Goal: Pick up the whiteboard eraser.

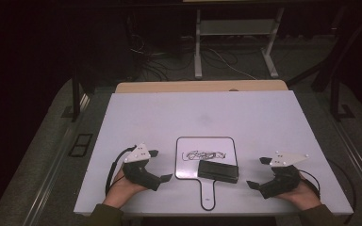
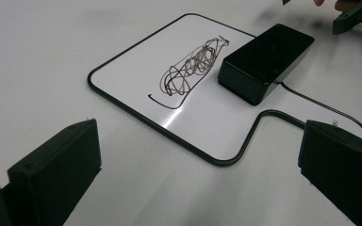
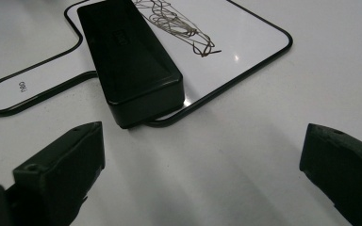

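Note:
A small paddle-shaped whiteboard [image 1: 188, 147] [image 2: 136, 70] [image 3: 259, 33] with a black rim lies at the table's near middle, a dark scribble [image 1: 203, 154] [image 2: 188, 68] [image 3: 176, 23] drawn on it. A black block eraser [image 1: 218, 171] [image 2: 265, 59] [image 3: 127, 59] rests on the board's lower right corner. My left gripper [image 1: 160, 165] [image 2: 198, 174] sits open on the table left of the board, nothing between its jaws. My right gripper [image 1: 259, 172] [image 3: 202, 174] rests open to the right of the eraser, also empty. A hand holds each one.
The white table top [image 1: 169, 113] stretches bare behind the board, with a wooden strip [image 1: 200, 86] along its far edge. Beyond it are dark floor, loose cables [image 1: 155, 61] and a white desk frame [image 1: 198, 47].

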